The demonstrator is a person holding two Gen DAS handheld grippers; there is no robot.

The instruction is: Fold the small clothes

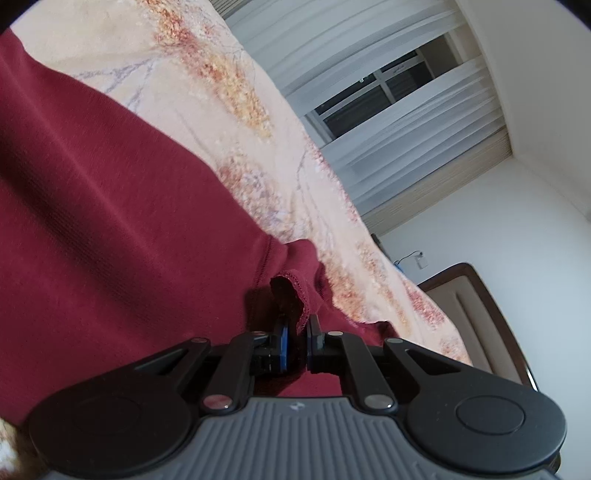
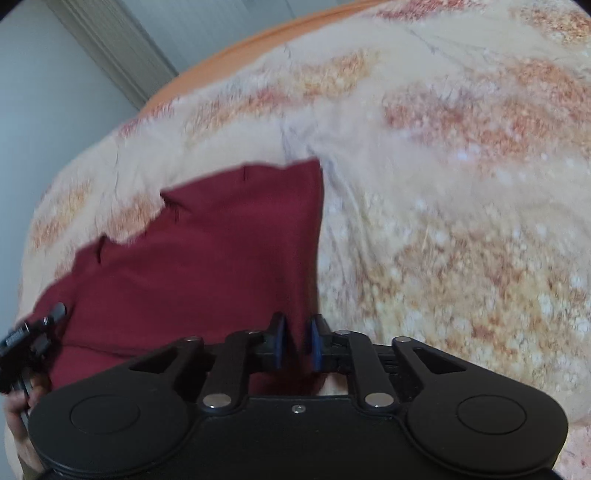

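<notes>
A dark red garment [image 1: 110, 221] lies spread on a floral bedspread [image 1: 229, 85]. My left gripper [image 1: 297, 334] is shut on a folded bit of its stitched hem [image 1: 295, 295], which sticks up between the pads. In the right wrist view the same garment [image 2: 221, 251] lies flat, with its straight right edge running down into my right gripper [image 2: 297, 334]. Those jaws stand a little apart over that edge, with the blue pads [image 2: 279, 343] not pressing the cloth. The left gripper [image 2: 55, 312] shows at the garment's left corner, with a person's hand [image 2: 18, 406] behind it.
The cream and orange bedspread [image 2: 461, 184] stretches wide to the right of the garment. A window [image 1: 388, 99] with white curtains and a padded headboard [image 1: 472, 314] lie beyond the bed in the left wrist view. The bed's orange edge [image 2: 258, 33] runs along the far side.
</notes>
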